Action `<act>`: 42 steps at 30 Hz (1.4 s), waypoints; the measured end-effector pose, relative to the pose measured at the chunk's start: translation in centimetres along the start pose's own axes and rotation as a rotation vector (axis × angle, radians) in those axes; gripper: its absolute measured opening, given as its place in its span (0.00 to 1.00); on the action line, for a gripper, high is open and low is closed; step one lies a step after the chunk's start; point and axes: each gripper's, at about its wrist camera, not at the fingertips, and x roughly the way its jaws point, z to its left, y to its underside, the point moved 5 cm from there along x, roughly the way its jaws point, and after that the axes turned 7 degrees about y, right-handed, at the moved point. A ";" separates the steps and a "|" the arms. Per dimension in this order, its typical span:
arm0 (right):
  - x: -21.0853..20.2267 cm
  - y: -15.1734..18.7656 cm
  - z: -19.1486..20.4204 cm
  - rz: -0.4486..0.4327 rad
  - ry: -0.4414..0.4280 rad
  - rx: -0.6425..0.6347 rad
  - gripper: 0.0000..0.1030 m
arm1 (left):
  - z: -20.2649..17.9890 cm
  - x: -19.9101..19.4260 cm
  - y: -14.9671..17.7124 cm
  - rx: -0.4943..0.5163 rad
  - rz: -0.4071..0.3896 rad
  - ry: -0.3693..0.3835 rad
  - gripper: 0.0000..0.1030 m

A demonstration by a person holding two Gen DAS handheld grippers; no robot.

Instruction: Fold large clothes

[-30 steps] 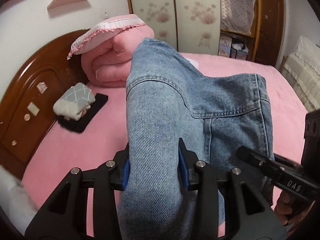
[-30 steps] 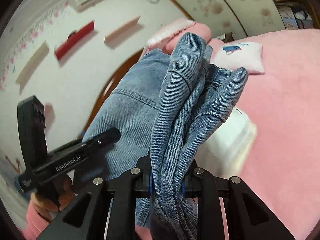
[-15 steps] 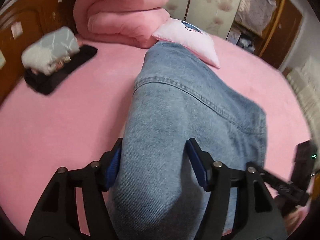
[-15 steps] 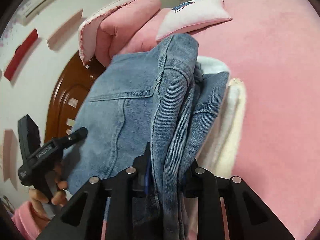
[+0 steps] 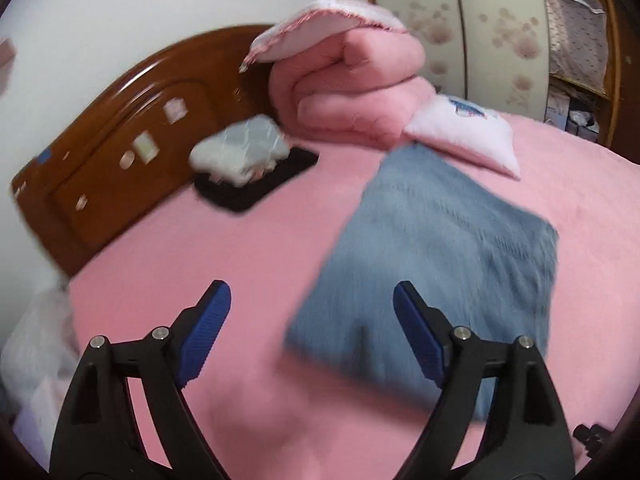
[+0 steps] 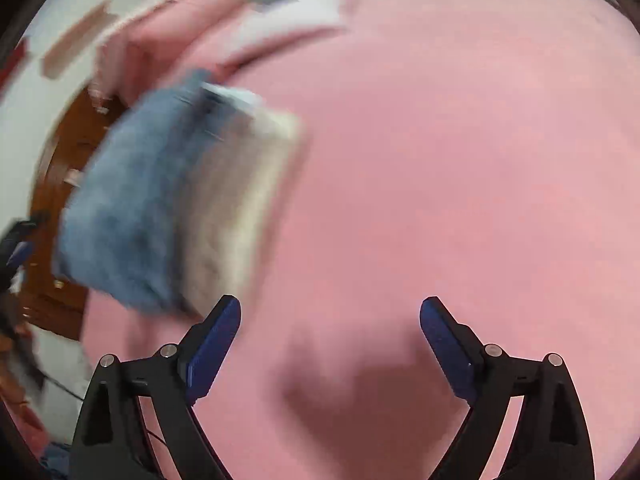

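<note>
A folded blue denim garment (image 5: pixel 436 256) lies flat on the pink bed (image 5: pixel 224 264), blurred by motion. In the right wrist view the denim (image 6: pixel 136 208) lies on a folded white garment (image 6: pixel 248 184) at the left. My left gripper (image 5: pixel 312 312) is open and empty, just in front of the denim's near left corner. My right gripper (image 6: pixel 330 328) is open and empty above bare pink bedding, to the right of the pile.
A rolled pink quilt (image 5: pixel 352 92) and a small pink pillow (image 5: pixel 464 136) lie at the head of the bed. A grey folded bundle (image 5: pixel 244 148) sits on a black cloth by the wooden headboard (image 5: pixel 100 160). A wardrobe (image 5: pixel 500 28) stands behind.
Both grippers held the denim a second ago. Both have opened and let go, and the folded denim now lies on the bed. Both grippers have pulled back.
</note>
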 end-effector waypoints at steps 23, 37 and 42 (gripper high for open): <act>-20.9 28.9 -26.0 -0.013 0.350 0.360 1.00 | -8.1 -23.7 27.1 0.061 0.375 0.135 0.79; -37.7 33.5 -31.7 -0.156 0.404 0.424 1.00 | -20.6 -34.7 28.3 0.164 0.430 0.488 0.79; -42.3 34.6 -33.4 -0.170 0.431 0.377 1.00 | -25.9 -38.8 29.5 0.176 0.453 0.579 0.79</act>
